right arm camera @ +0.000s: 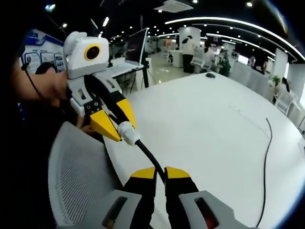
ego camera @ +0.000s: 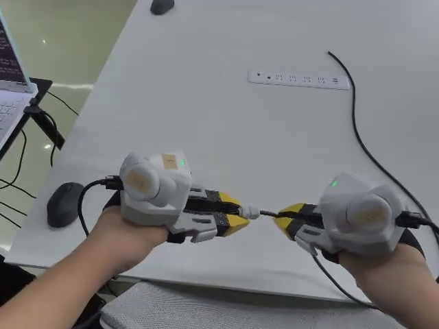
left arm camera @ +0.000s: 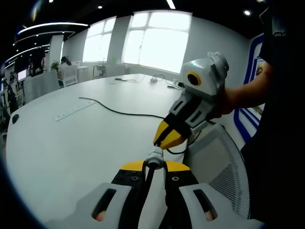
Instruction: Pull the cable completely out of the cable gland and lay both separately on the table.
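The cable [right arm camera: 150,160] is still seated in the gland [ego camera: 252,213], so the pull is unfinished and nothing is laid down yet. The left tongs [ego camera: 241,215] are closed on the gland and the right tongs [ego camera: 281,216] are closed on the cable. Both hang above the near edge of the counter [ego camera: 206,116]. The right gripper view shows the cable entering the gland most plainly. The head view shows how close together the tongs are.

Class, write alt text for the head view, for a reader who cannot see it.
Two hand-held grippers meet over a white table: the left gripper clamps a white cable gland, the right gripper grips the black cable running out of it. A power strip lies farther back.
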Demonstrator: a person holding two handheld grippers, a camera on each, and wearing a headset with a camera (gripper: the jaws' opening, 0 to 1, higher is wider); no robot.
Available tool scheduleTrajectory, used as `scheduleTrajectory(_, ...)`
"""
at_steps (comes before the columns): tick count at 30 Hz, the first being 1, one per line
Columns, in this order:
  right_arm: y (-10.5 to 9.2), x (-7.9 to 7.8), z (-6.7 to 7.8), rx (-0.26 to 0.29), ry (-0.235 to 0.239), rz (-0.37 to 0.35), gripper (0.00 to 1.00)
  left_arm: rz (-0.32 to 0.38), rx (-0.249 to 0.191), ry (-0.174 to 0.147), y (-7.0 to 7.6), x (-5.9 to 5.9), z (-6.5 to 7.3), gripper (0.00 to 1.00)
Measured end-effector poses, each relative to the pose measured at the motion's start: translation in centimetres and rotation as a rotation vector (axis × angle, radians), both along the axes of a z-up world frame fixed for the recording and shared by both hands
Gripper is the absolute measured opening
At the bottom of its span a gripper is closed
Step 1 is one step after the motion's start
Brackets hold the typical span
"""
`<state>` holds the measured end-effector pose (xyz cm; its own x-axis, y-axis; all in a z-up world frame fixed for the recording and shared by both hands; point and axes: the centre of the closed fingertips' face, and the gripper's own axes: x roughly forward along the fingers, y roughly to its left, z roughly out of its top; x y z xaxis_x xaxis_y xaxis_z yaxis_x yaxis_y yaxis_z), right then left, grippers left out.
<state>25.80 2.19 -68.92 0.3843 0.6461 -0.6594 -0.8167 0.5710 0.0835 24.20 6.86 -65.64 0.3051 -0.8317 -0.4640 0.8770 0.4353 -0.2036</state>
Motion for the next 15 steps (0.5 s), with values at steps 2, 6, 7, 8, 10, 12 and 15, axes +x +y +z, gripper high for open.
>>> scheduleTrajectory(2,-0.3,0.0,-0.2,0.007,0.006,-0.016,0.01,-0.003,0.004,-0.007,0.0,0.1,0.0,0.15)
scheduleTrajectory(6,-1.0,0.3,-0.8,0.015,0.027,-0.067,0.01,0.002,0.002,-0.009,-0.1,0.2,0.1,0.15)
scheduleTrajectory(7,-1.2,0.3,-0.9,0.018,0.034,-0.079,0.01,0.002,0.003,-0.009,-0.1,0.2,0.1,0.15)
scheduleTrajectory(8,-1.3,0.3,-1.0,0.022,0.045,-0.090,0.01,0.005,0.003,-0.007,-0.1,0.2,0.0,0.15)
scheduleTrajectory(10,-1.9,0.6,-1.4,0.025,0.053,-0.129,0.01,0.008,0.001,-0.007,0.0,0.2,0.0,0.15)
scheduleTrajectory(12,-2.5,0.7,-1.8,0.032,0.072,-0.169,0.01,0.013,0.001,-0.008,0.1,0.3,0.1,0.15)
scheduleTrajectory(15,-3.4,0.9,-2.3,0.053,0.107,-0.227,0.01,0.017,-0.002,-0.010,0.1,0.4,0.1,0.15)
